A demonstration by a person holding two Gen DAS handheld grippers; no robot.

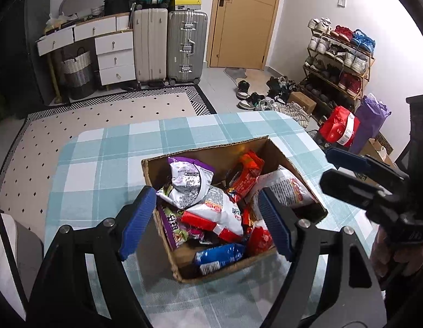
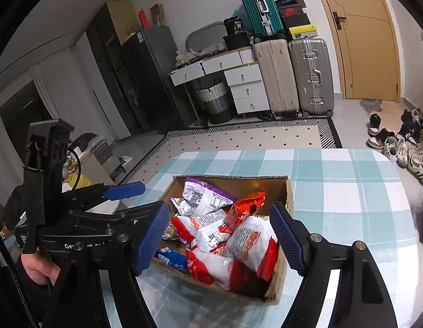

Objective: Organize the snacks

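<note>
An open cardboard box [image 1: 156,161] sits on the checked tablecloth, full of snack packets: a purple-and-white bag [image 1: 189,180], an orange-red packet [image 1: 247,175], a white-and-red bag [image 1: 219,216], a blue packet [image 1: 219,254]. My left gripper [image 1: 206,224] is open and empty, hovering above the box's near side. The box also shows in the right wrist view [image 2: 289,191], with a white-and-red bag [image 2: 252,243] on top. My right gripper [image 2: 219,240] is open and empty above the box. Each view shows the other gripper at its side.
The table [image 1: 102,164] with the teal checked cloth has bare room around the box. Beyond it lie a patterned rug [image 1: 102,114], suitcases [image 1: 186,46], a drawer unit [image 1: 115,57], a shoe rack [image 1: 339,60] and loose shoes on the floor.
</note>
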